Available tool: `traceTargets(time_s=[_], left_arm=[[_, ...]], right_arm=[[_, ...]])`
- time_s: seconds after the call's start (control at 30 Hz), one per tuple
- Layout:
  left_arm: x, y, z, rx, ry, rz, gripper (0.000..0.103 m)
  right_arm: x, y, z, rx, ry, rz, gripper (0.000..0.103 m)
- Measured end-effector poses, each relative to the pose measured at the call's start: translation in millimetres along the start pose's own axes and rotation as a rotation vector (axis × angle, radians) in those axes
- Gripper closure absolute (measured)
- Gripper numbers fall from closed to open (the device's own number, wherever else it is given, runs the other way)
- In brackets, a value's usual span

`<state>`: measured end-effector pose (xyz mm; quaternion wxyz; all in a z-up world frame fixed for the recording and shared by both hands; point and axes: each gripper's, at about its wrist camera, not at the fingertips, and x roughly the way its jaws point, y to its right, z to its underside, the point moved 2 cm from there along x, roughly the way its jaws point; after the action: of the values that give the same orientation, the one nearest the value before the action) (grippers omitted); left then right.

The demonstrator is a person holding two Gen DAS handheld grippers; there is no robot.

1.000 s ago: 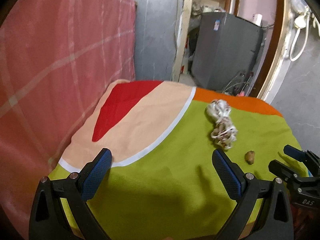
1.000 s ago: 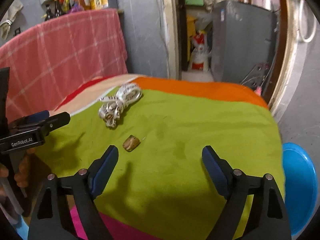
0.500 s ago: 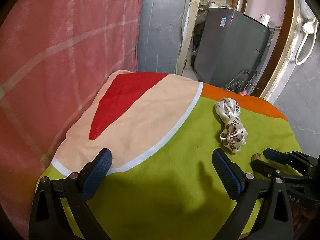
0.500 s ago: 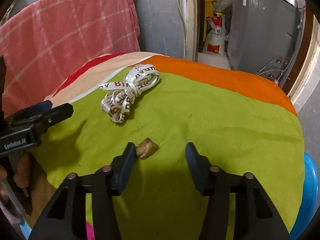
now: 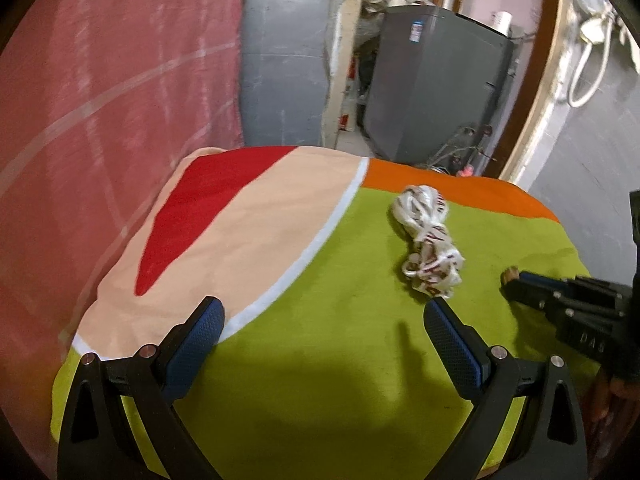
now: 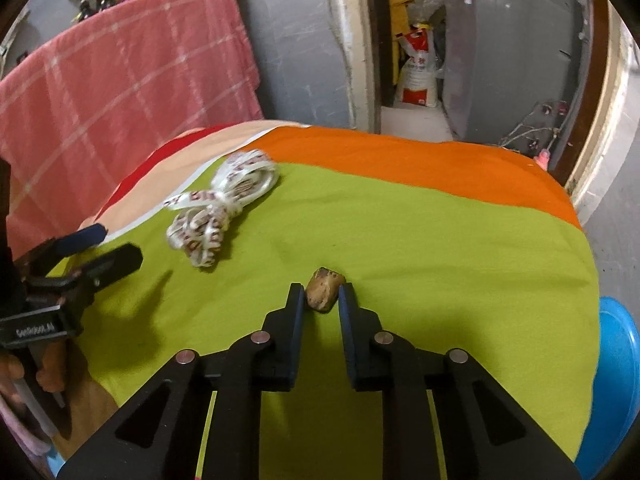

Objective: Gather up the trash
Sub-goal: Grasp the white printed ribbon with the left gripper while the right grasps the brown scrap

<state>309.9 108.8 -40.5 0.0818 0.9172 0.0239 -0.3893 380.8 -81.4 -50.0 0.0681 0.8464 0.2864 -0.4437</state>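
A small brown lump of trash (image 6: 323, 289) lies on the green part of the cloth-covered table (image 6: 440, 240). My right gripper (image 6: 322, 294) has its two fingers closed against the lump's sides, low on the cloth. In the left wrist view only the lump's tip (image 5: 509, 274) shows past the right gripper's fingers (image 5: 532, 288). A bundle of white printed ribbon (image 6: 222, 206) lies further back left; it also shows in the left wrist view (image 5: 430, 248). My left gripper (image 5: 324, 332) is open and empty above the cloth, near the ribbon.
A pink checked cloth (image 6: 120, 76) hangs at the left. A blue plastic bin (image 6: 616, 380) stands beside the table's right edge. A grey fridge (image 6: 512, 48) and a sack (image 6: 416, 76) stand in the doorway behind. The left gripper (image 6: 80, 264) shows at the left edge.
My right gripper moved forward and down to the brown lump and its fingers closed from wide open onto it. The left gripper stayed open and shifted slightly.
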Motion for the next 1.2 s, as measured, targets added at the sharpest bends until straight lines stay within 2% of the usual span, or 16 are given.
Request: traceTargets(time_s=[0.3, 0.6, 0.67, 0.7, 0.77, 0.97, 1.2], left_arm=[[13, 34, -10, 0.076, -0.017, 0.072, 0.006], [34, 52, -22, 0.088, -0.053, 0.097, 0.037], [35, 55, -23, 0.090, -0.059, 0.095, 0.051], [38, 55, -24, 0.091, -0.065, 0.093, 0.055], [43, 55, -24, 0.088, -0.086, 0.084, 0.072], [41, 55, -24, 0.074, -0.084, 0.083, 0.084], [28, 67, -13, 0.084, -0.077, 0.117, 0.088]], right_arm=[[-10, 14, 1, 0.012, 0.033, 0.015, 0.088], [-19, 19, 7, 0.014, 0.057, 0.010, 0.088], [-20, 19, 8, 0.017, 0.067, 0.002, 0.088], [-22, 20, 8, 0.017, 0.072, 0.000, 0.088], [-26, 20, 10, 0.017, 0.084, -0.005, 0.088], [-38, 18, 16, 0.009, 0.118, -0.013, 0.088], [-52, 19, 28, 0.012, 0.169, -0.003, 0.088]])
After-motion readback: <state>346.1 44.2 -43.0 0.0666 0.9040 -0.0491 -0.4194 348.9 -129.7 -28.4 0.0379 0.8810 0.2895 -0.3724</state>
